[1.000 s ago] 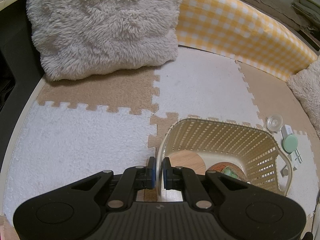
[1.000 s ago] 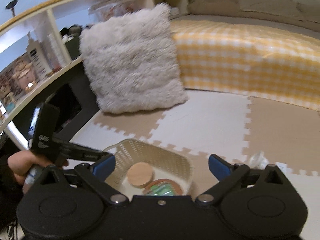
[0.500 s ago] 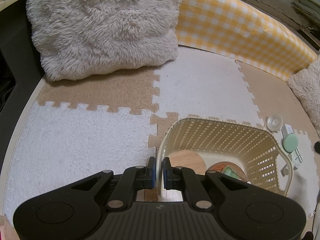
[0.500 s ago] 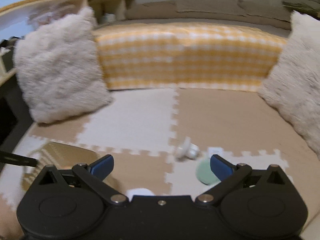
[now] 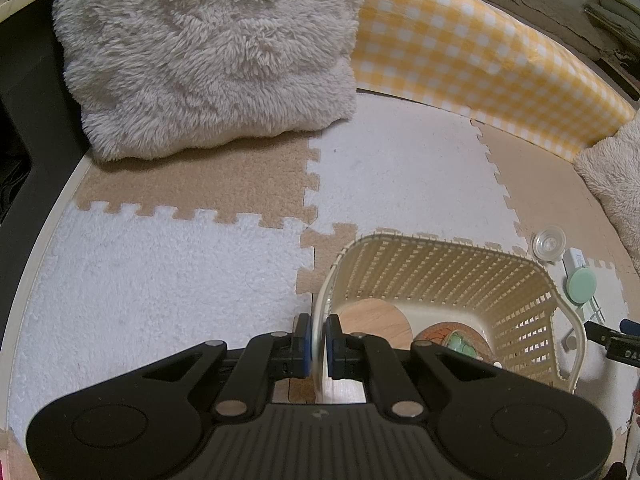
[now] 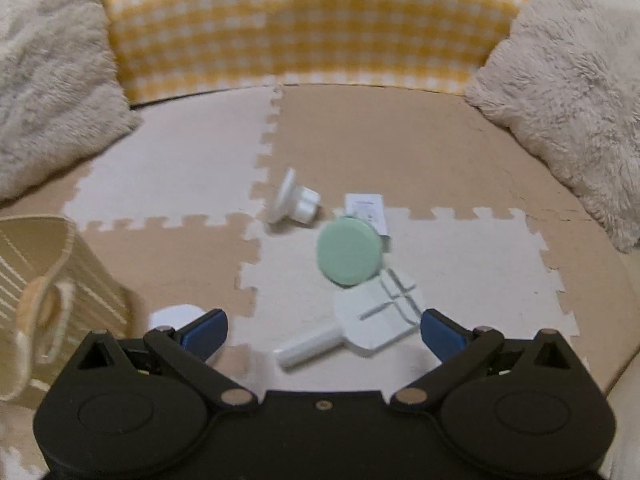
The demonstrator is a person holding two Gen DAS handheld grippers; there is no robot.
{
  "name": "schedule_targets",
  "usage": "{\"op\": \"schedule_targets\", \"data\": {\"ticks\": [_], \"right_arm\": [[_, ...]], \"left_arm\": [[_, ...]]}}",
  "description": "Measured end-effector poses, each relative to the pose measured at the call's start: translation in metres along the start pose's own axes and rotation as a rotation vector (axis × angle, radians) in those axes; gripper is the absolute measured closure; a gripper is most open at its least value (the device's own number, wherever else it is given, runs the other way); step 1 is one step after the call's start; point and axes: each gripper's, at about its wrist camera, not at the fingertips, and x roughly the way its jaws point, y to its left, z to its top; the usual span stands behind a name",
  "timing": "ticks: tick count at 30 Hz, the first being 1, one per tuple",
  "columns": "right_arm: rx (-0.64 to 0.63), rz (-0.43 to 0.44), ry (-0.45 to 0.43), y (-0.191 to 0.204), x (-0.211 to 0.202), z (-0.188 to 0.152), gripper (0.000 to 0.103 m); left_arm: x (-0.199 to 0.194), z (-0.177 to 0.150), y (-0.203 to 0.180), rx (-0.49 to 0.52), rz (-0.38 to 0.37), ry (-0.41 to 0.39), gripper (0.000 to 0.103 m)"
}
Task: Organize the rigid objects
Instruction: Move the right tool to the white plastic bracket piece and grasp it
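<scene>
My left gripper (image 5: 317, 342) is shut on the near rim of a cream lattice basket (image 5: 448, 268), which holds a round wooden lid (image 5: 376, 322) and a brown and green item (image 5: 456, 338). The right gripper (image 6: 323, 330) is open, low over the mat. Between and just beyond its fingers lie a white handled tool (image 6: 360, 324), a mint green round disc (image 6: 348, 256), a small white box (image 6: 366, 208) and a clear white suction piece (image 6: 294, 202). The basket's handle (image 6: 36, 320) shows at the left of the right wrist view. A white round thing (image 6: 176, 316) sits by the left finger.
Puzzle foam mats in beige and white (image 5: 180, 264) cover the floor. A yellow checked bolster (image 6: 300, 28) closes the back. Fluffy pillows stand at the left (image 5: 208, 52) and at the right (image 6: 568, 76). The right gripper's fingertip (image 5: 616, 336) shows beside the basket.
The right gripper swung away from the basket to the right and dropped low over the loose white and green items. The left gripper and basket stayed put.
</scene>
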Motion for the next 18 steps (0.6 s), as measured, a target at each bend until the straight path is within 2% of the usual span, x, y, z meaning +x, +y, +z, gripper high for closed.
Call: {"op": "schedule_targets", "data": {"ticks": [5,10,13,18], "right_arm": [[0.047,-0.025,0.028,-0.014,0.016,-0.002,0.000],[0.076,-0.035,0.018,-0.021,0.026,-0.001,0.001],[0.077,-0.041,0.018,-0.021,0.032,-0.001,0.013],[0.048,-0.033,0.033,-0.022,0.037,-0.003,0.021]], "left_arm": [[0.000,-0.001,0.000,0.000,0.000,0.000,0.095],[0.000,-0.001,0.000,0.002,0.001,0.000,0.095],[0.000,-0.001,0.000,0.001,0.001,0.000,0.095],[0.000,-0.002,-0.001,0.004,0.002,0.004,0.095]]}}
